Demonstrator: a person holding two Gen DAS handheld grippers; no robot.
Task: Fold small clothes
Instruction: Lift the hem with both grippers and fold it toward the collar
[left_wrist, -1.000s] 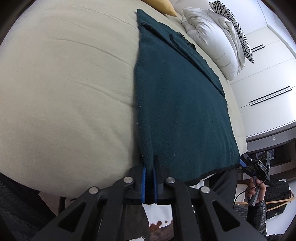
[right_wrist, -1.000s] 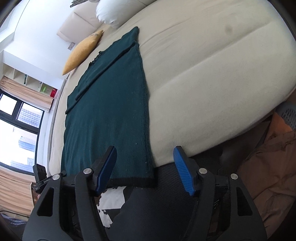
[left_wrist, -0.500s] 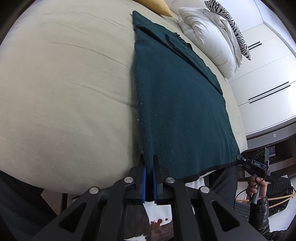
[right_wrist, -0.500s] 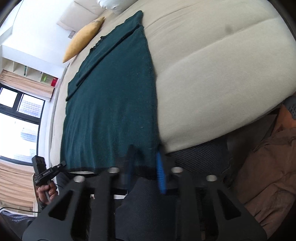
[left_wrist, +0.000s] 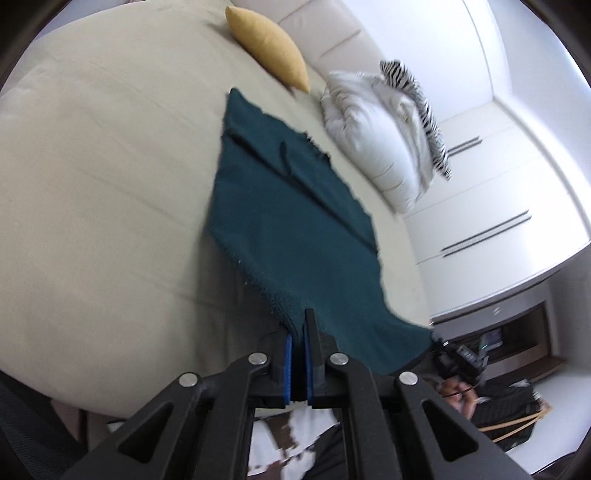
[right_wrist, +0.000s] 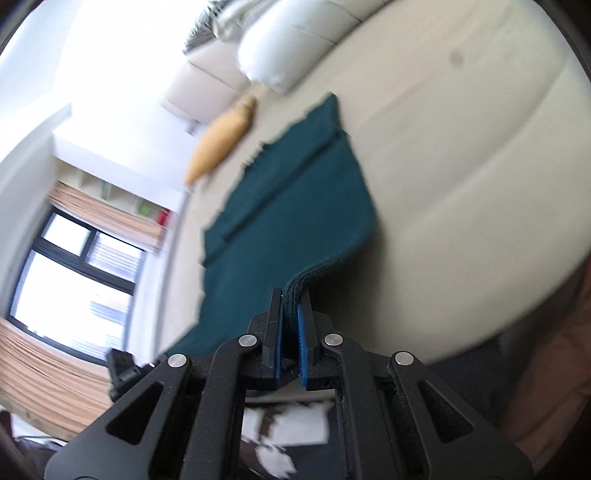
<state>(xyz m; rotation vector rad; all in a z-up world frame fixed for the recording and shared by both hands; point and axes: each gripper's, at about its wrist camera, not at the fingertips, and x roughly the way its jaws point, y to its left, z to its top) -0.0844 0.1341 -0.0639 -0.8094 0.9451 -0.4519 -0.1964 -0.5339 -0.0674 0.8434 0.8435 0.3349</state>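
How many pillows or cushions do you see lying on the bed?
3. A mustard-yellow cushion lies near the headboard. A plump white pillow lies beside it. A zebra-striped pillow sits behind the white one, partly hidden. More may be out of view.

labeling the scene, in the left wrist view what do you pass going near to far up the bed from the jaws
left gripper shut on the teal garment → yellow cushion → cream headboard
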